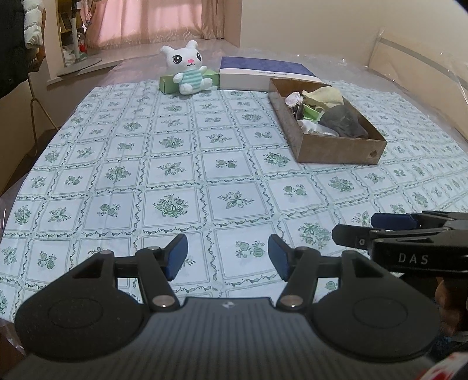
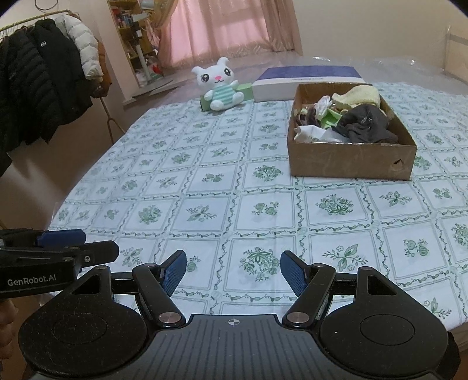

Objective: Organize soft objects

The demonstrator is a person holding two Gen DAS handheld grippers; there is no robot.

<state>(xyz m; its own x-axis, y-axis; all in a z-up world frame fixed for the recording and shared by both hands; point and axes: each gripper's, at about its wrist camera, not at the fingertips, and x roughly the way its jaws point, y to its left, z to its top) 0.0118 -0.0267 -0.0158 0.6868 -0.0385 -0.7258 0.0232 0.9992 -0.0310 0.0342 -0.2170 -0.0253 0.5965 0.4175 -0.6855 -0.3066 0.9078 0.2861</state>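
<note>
A brown cardboard box [image 1: 339, 150] [image 2: 348, 159] stands on the right of the patterned tablecloth [image 1: 181, 163]. It holds several soft items: a dark grey cloth [image 2: 367, 124], a pale yellow cloth [image 2: 359, 96], green and white pieces. A white plush cat [image 1: 187, 70] [image 2: 220, 84] sits at the far edge, against a green box [image 1: 168, 82]. My left gripper [image 1: 227, 255] stands open over the near cloth with nothing between its fingers. My right gripper [image 2: 233, 273] is open and empty too, just beside the left one. Each shows from the side in the other's view.
A white box with a blue lid [image 1: 263, 73] [image 2: 307, 80] lies behind the cardboard box. Dark and white coats hang on a rack [image 2: 44, 79] to the left of the table. Pink curtains [image 2: 231, 26] and a shelf stand at the back.
</note>
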